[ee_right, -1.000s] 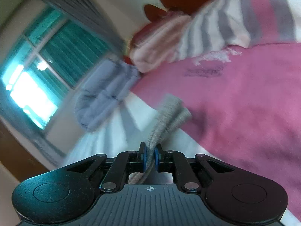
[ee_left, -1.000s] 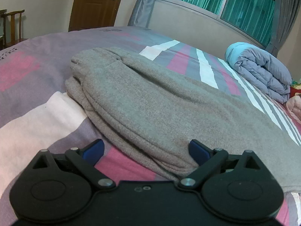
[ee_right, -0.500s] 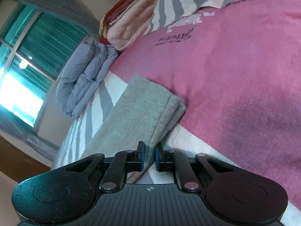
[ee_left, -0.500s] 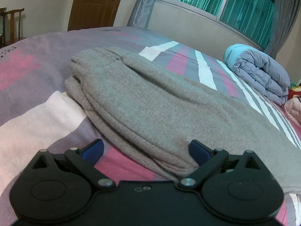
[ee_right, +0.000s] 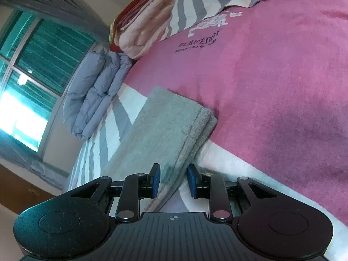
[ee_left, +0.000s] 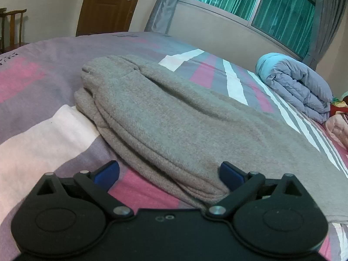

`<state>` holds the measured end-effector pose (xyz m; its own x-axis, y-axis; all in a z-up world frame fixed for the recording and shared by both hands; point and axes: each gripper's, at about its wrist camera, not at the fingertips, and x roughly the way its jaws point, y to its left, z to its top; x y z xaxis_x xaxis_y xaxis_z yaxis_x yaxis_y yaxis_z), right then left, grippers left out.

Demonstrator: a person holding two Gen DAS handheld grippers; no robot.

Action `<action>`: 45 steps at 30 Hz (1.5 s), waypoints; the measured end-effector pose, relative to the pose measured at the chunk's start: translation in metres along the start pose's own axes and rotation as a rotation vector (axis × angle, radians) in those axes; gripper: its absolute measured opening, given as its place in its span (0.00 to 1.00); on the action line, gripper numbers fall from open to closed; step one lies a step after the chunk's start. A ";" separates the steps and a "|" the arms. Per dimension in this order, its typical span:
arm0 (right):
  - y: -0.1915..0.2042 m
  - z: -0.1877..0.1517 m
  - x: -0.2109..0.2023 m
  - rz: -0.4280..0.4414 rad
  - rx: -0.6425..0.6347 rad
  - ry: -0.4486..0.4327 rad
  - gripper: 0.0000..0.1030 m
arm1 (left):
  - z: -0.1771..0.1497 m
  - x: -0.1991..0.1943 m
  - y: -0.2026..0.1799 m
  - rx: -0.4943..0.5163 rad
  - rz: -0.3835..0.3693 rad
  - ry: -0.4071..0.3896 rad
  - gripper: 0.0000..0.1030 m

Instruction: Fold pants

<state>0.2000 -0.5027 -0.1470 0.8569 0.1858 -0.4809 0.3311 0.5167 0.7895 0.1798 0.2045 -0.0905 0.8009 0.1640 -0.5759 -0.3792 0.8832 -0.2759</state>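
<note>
- Left gripper [ee_left: 169,171]: jaws spread wide, holding nothing, over the grey pants [ee_left: 174,119] lying on the bed [ee_left: 32,134].
- Right gripper [ee_right: 173,179]: jaws partly apart, pants' hem at 12 o'clock between them, ungripped.

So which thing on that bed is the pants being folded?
Start at the striped bedspread. The pants are the long grey fleecy garment lying flat across its middle. Unlike the puffy blue quilt rolled beneath the window, they are flat, fuzzy and brownish grey.
</note>
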 end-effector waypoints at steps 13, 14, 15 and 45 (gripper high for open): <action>0.032 0.009 0.004 -0.053 -0.087 -0.070 0.09 | 0.002 -0.016 0.011 -0.053 -0.038 -0.055 0.85; 0.043 0.006 -0.001 -0.042 -0.126 -0.087 0.09 | 0.001 -0.023 0.017 -0.077 -0.032 -0.081 0.85; 0.057 0.003 -0.007 -0.021 -0.170 -0.105 0.09 | 0.001 -0.031 0.023 -0.104 -0.017 -0.112 0.85; 0.281 -0.321 0.038 0.429 -0.883 0.263 0.33 | -0.006 -0.060 0.067 -0.191 0.005 -0.121 0.90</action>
<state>0.1986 -0.0817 -0.0659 0.6856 0.6235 -0.3758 -0.4850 0.7762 0.4029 0.1040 0.2509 -0.0786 0.8444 0.2295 -0.4841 -0.4546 0.7851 -0.4207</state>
